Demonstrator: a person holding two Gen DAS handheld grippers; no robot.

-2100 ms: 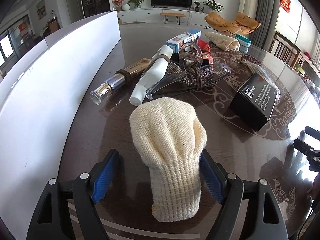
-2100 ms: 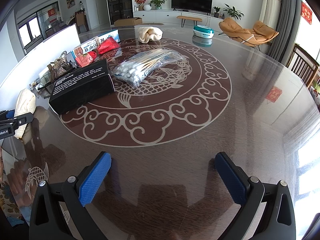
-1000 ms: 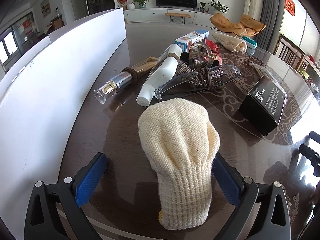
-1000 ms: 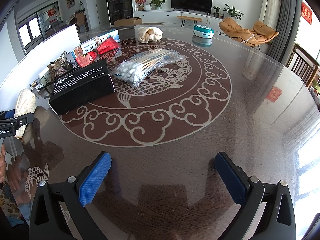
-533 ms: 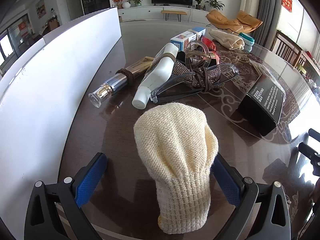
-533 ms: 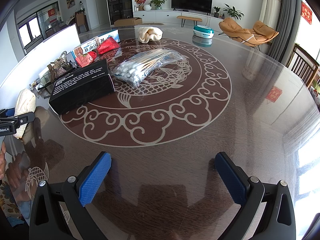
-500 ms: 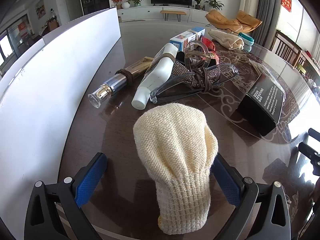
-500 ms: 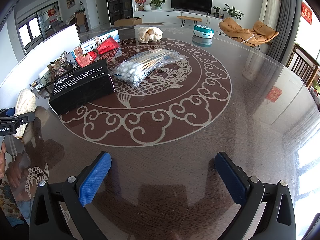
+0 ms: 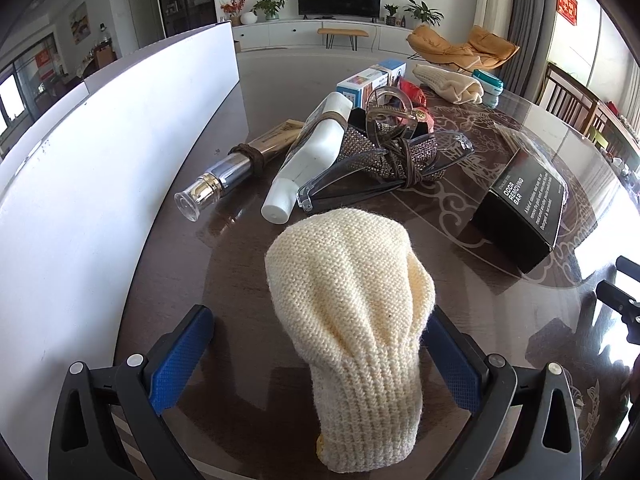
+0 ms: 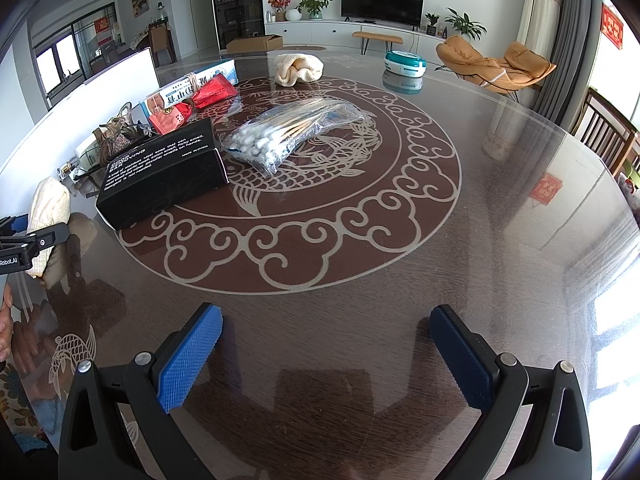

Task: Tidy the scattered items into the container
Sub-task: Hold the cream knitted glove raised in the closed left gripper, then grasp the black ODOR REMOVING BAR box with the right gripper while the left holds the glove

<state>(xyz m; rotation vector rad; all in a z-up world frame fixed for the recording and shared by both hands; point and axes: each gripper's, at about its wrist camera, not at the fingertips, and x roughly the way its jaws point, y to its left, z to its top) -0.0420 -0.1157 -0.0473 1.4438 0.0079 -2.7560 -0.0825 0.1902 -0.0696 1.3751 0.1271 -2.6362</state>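
A cream knitted glove (image 9: 356, 320) lies on the glass table between the pads of my left gripper (image 9: 320, 344); the jaws stand wide open and the pads do not grip it. The glove also shows at the far left of the right wrist view (image 10: 46, 216). The white container wall (image 9: 100, 152) runs along the left. Beyond the glove lie a silver-capped bottle (image 9: 236, 170), a white tube (image 9: 312, 160), glasses on a studded pouch (image 9: 392, 156) and a black box (image 9: 524, 208). My right gripper (image 10: 326, 348) is open and empty over bare table.
A cotton swab bag (image 10: 296, 132), red packets (image 10: 192, 100), a blue-white carton (image 10: 200, 80), a second cream cloth (image 10: 298, 68) and a teal tin (image 10: 406, 62) lie further out. Chairs stand at the right table edge (image 10: 608, 132).
The left gripper opened wide from a close fit around the glove and let it rest on the table; since then the view only shifts slightly. The right gripper has not moved.
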